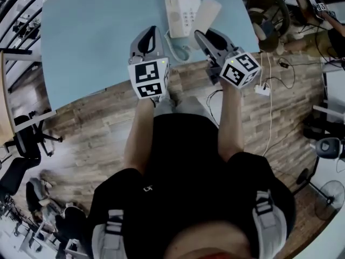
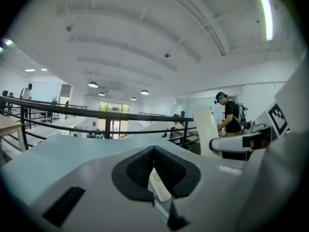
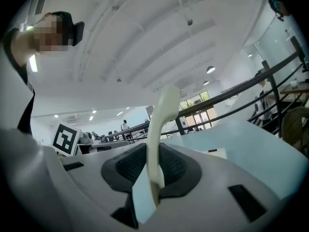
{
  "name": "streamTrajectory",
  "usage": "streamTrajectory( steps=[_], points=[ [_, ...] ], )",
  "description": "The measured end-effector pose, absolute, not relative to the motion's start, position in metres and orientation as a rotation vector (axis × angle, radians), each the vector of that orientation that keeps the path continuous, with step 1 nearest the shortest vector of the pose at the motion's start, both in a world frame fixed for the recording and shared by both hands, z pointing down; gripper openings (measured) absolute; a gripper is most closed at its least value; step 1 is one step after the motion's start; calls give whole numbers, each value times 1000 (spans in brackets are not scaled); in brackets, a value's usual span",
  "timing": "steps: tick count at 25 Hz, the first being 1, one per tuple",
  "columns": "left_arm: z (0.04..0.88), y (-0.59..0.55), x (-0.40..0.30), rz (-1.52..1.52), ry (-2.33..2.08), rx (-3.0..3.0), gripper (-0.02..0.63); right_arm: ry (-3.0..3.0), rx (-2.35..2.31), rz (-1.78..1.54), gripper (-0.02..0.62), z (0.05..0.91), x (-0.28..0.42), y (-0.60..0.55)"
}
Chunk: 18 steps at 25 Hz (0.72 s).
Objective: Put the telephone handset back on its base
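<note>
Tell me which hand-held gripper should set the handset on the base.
Right. The right hand-held gripper clamps the handset, raised beside the base; the left hand-held gripper holds none of it and sits farther left.

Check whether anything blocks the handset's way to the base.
Nothing visible does. The handset, in the right gripper, hangs just right of the base, whose top is bare. The cord curls off its near side; the left gripper sits clear, to its left.

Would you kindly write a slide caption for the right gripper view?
Right gripper shut on one end of the cream telephone handset, with the pale blue table beyond.
</note>
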<state>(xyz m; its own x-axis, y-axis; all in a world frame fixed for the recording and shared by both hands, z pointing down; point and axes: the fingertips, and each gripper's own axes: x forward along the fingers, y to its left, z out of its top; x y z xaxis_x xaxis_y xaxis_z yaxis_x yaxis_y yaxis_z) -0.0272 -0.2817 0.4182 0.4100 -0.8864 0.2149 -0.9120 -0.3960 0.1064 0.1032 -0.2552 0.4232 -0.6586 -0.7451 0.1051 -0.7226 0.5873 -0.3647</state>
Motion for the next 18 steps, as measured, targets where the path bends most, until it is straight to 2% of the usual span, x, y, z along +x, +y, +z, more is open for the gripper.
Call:
streamTrajectory(
  steps=[11,18],
  points=[
    [452,-324,-43,221,-1628,2322,-2,2697,-1154,-1210,77,539,88,-341],
    [464,-339,-65,230,-1688,2237,-2,2706,-1074,-1470,77,574,70,-388]
  ],
)
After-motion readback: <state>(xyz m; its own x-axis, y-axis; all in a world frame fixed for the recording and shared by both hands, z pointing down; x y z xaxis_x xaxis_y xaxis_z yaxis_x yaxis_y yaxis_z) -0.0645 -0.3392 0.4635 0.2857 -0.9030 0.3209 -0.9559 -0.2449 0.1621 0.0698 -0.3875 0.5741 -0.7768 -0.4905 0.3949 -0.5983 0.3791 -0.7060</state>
